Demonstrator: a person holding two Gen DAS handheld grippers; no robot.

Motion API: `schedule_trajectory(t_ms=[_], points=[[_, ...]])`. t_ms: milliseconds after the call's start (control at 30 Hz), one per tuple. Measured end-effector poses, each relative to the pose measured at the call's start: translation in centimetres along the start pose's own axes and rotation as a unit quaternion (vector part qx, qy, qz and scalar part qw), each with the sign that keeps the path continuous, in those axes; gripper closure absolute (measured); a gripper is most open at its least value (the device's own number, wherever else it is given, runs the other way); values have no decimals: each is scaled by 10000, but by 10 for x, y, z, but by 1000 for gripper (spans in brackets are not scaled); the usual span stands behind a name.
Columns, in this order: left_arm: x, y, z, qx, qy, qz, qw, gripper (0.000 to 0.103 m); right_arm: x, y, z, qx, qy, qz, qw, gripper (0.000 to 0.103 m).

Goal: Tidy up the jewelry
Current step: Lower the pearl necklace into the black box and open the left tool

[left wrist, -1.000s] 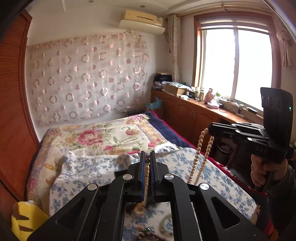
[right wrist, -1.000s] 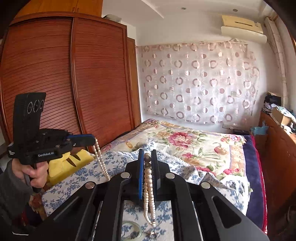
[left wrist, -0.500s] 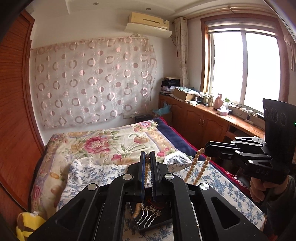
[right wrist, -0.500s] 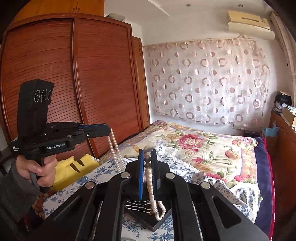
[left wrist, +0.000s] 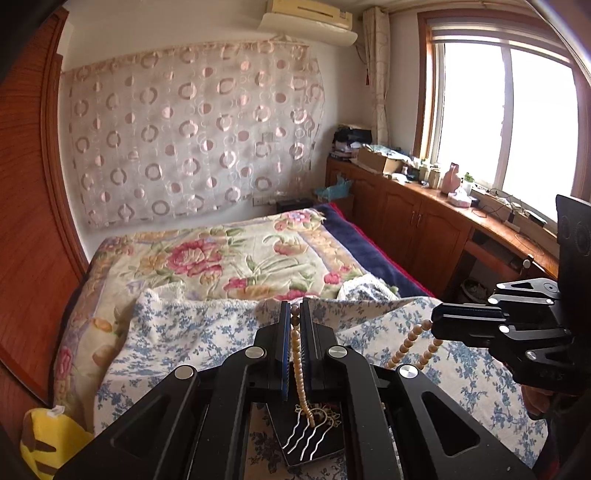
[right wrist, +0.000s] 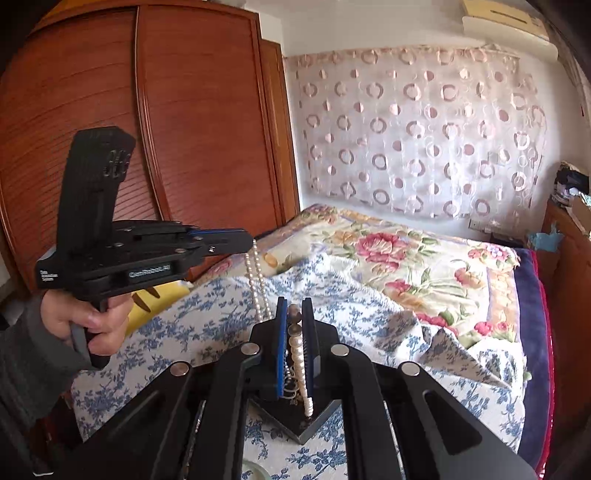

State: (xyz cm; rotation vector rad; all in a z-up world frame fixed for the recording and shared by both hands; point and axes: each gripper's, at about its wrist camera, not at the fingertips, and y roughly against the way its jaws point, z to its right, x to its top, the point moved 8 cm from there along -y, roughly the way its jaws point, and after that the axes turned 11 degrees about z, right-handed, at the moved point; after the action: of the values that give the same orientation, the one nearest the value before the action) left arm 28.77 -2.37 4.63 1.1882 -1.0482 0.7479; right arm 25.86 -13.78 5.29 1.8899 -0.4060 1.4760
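Pearl necklace stretched between two grippers

Pearl necklace is clamped in the jaws of both right gripper and left gripper, its loop held above the black tray holding a hair comb on the bed, likely for lowering untangled

Two handheld grippers — the left gripper and the right gripper. One pearl necklace, strung between both grippers. One black tray on one bed, with one metal hair comb in it. Also one window, one wooden wardrobe, one air conditioner — and one yellow cushion.
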Motion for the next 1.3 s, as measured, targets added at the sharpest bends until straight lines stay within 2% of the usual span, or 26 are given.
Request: schedule_trajectory(t_ms=[300, 600, 733, 967, 1033, 1133, 1300], points=[[-15, -23, -4, -56, 149, -171, 9997, 99, -44, -20, 2, -26, -22, -505, 9987, 94], [16, -27, 0, -53, 15, 119, 9999, 99, -65, -31, 2, 17, -80, -706, 9975, 94], [19, -28, 0, 22, -52, 148, 9999, 99, -68, -32, -1, 46, -66, -756, 9971, 94], [-6, -36, -4, 88, -64, -158, 9998, 99, -70, -33, -1, 8, -65, -781, 9969, 93], [-13, -34, -5, 78, -43, -227, 9997, 97, -69, -32, -1, -30, -54, -770, 9970, 88], [-22, -27, -6, 111, -46, -247, 9996, 92, -69, -28, -2, -110, 20, -748, 9971, 86], [-47, -9, -7, 151, -73, -372, 9992, 91, -76, -17, -5, -211, 6, -725, 9971, 86]])
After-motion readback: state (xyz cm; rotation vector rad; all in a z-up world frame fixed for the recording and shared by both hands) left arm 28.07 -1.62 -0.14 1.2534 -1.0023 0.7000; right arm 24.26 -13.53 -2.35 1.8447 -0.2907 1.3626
